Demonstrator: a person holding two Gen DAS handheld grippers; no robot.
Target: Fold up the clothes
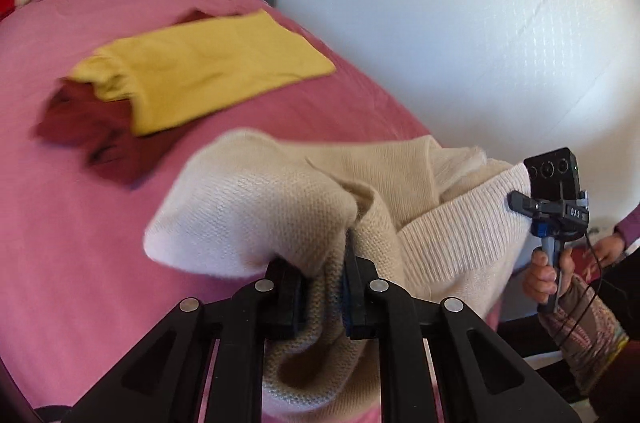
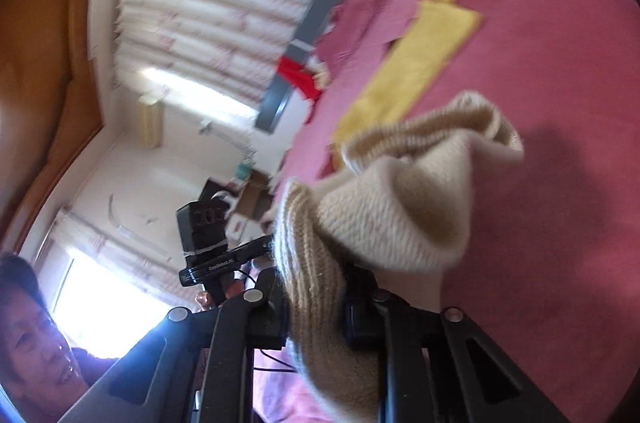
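In the left wrist view the left claw (image 1: pixel 324 299), low in the middle of the frame, is clamped on a bunched fold of the cream knitted sweater (image 1: pixel 280 207), which hangs lifted above the pink bed cover (image 1: pixel 80 263). In the right wrist view the right claw (image 2: pixel 316 311), low in the middle, is likewise closed on a ribbed edge of the same sweater, its cloth bunched up between the fingers. On the bed in the upper left of the left view, a folded yellow garment (image 1: pixel 208 63) lies on top of a dark red garment (image 1: pixel 88 127).
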